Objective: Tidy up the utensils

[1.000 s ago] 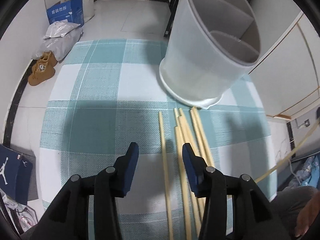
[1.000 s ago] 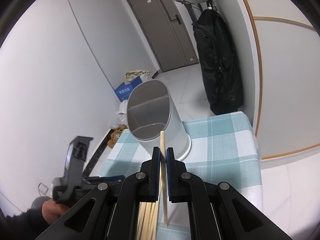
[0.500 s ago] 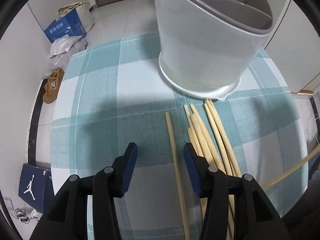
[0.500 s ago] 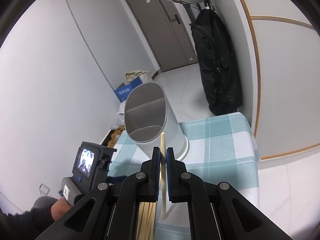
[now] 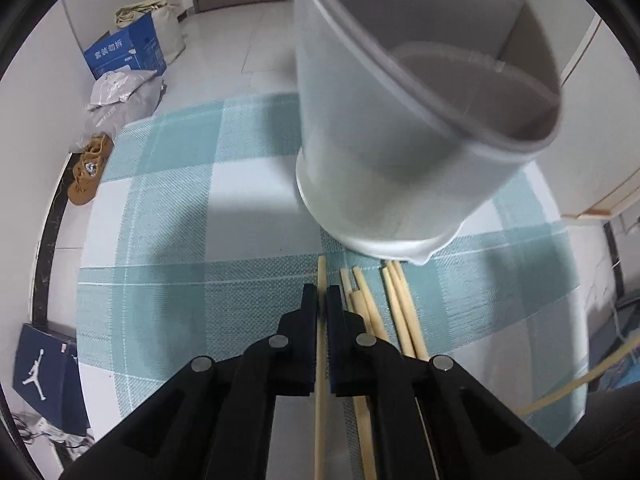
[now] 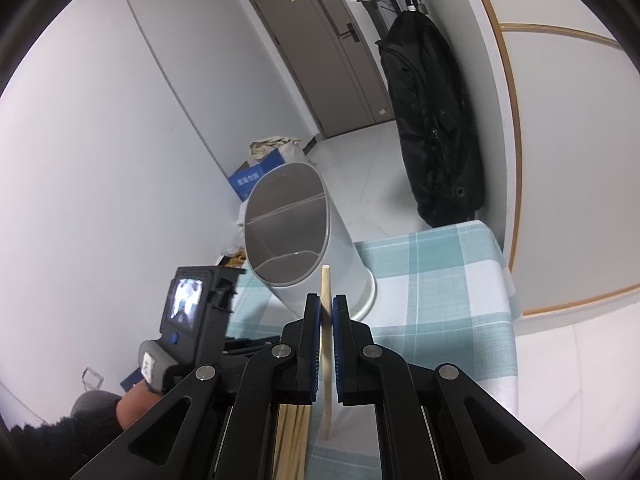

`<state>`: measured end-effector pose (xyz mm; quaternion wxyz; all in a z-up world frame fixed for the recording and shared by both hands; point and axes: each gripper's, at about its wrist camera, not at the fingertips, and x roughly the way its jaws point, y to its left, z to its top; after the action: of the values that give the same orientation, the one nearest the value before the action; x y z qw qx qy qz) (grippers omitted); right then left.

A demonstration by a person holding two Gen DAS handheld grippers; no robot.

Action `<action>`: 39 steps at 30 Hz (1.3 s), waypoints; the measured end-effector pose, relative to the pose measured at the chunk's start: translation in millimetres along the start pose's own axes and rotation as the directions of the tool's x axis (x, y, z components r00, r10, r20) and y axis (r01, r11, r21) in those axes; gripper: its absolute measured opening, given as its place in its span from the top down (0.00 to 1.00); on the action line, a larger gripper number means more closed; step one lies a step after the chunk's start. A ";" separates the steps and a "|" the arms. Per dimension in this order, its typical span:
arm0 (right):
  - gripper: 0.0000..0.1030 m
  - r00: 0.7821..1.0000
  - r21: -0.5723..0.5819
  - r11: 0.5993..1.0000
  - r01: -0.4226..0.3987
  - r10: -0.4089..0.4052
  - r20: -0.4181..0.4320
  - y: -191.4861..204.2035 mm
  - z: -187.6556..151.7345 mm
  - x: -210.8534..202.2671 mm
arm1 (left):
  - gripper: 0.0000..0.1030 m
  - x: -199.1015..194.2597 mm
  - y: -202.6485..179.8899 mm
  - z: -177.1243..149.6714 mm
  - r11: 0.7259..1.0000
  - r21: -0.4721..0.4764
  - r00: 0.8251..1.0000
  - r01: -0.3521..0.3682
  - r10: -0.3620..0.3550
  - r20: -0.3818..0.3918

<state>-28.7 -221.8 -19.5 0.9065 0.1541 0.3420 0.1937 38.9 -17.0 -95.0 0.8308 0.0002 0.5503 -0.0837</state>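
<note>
A white divided utensil holder (image 5: 400,132) stands on the teal checked tablecloth (image 5: 168,208); it also shows in the right wrist view (image 6: 296,240). Several wooden chopsticks (image 5: 400,312) lie in front of it. My left gripper (image 5: 322,304) is shut on one chopstick (image 5: 321,280) lying on the cloth, its tip pointing at the holder's base. My right gripper (image 6: 327,312) is shut on another chopstick (image 6: 326,288) and holds it upright above the table, nearer than the holder. That chopstick's lower end shows at the right of the left wrist view (image 5: 580,380).
The left gripper's body with its small screen (image 6: 188,308) sits left of my right gripper. On the floor beyond the table are a blue box (image 5: 124,52), grey bags (image 5: 120,92), brown shoes (image 5: 88,168) and a dark blue shopping bag (image 5: 44,364). A black bag (image 6: 432,120) hangs by the door.
My left gripper moved forward toward the holder and closed on a chopstick on the cloth. My right gripper stayed shut on its chopstick, almost still.
</note>
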 end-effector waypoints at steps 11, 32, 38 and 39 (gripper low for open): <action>0.95 0.999 -0.031 1.000 0.004 -0.003 0.036 10.6 -5.1 -5.0 | 0.99 -94.9 4.5 -16.9 0.997 -0.053 0.949 0.061 -0.042 0.312; 0.95 0.992 -0.123 0.991 0.043 -0.028 0.121 47.7 11.0 -20.2 | 1.00 -156.3 -3.8 -0.6 0.995 0.028 0.882 0.092 -0.095 0.461; 0.95 0.989 -0.119 0.993 0.013 0.005 0.150 55.9 44.2 -36.0 | 1.00 -186.5 -8.4 23.5 0.994 0.049 0.870 0.100 -0.111 0.480; 0.95 0.989 -0.120 0.993 0.006 0.012 0.148 57.2 53.5 -37.8 | 1.00 -190.6 -9.7 27.1 0.995 0.048 0.867 0.092 -0.104 0.487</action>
<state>-32.5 -196.7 63.7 0.9369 0.1138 0.2608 0.2032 -10.2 -2.5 90.8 0.9374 -0.0394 0.3208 -0.1294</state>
